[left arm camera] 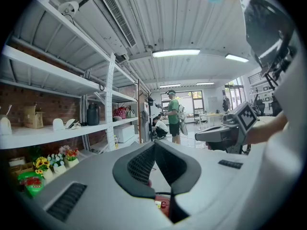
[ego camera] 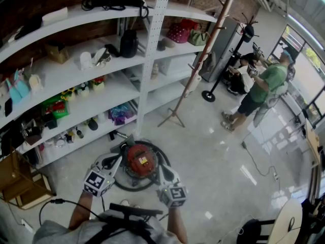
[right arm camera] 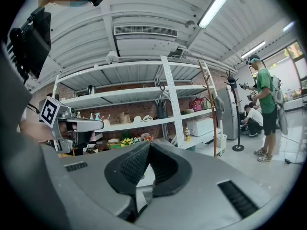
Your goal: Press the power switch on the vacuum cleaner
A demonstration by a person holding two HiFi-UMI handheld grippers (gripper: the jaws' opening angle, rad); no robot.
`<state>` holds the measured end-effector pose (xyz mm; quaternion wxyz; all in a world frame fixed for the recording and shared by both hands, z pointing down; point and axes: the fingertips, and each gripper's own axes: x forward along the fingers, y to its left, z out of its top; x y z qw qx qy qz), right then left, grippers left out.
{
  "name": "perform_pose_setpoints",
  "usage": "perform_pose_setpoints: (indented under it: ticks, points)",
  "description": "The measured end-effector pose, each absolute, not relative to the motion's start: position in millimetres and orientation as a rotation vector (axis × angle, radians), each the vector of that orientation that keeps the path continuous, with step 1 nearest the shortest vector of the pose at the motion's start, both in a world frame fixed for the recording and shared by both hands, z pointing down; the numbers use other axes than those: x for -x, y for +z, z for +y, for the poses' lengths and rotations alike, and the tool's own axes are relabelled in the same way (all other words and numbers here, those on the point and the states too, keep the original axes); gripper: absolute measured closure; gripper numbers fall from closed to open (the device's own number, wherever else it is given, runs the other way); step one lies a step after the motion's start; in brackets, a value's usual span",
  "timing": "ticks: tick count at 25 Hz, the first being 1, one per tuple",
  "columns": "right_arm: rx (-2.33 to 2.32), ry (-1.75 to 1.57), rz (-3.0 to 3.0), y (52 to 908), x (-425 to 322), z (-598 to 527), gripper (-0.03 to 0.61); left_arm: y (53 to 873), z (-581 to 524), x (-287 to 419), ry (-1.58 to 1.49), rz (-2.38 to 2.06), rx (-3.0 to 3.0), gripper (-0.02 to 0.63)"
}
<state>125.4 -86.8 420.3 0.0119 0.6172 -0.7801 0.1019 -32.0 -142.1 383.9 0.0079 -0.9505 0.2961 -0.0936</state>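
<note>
White shelving (ego camera: 152,39), coat stand (ego camera: 203,50), standing person (ego camera: 264,83).

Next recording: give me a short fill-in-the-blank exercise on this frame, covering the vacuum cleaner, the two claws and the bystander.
1. The vacuum cleaner between the two grippers has a ____ body.
2. The left claw and the right claw are both ____, with nothing gripped.
3. The person standing in the background wears a ____ shirt.

Missing words: red; shut; green.

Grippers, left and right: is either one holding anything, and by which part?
Nothing is held. The left gripper and the right gripper both have jaws closed on empty air, flanking the round red vacuum cleaner.
</note>
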Motion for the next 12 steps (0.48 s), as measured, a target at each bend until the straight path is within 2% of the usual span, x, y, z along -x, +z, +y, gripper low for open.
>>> perform_pose_setpoints:
  ticks: [12]
  points:
    - [-1.964,0.358,-2.442,412,-121,-81,0.566,385,-137,37,-0.286,0.92,2.976,0.62]
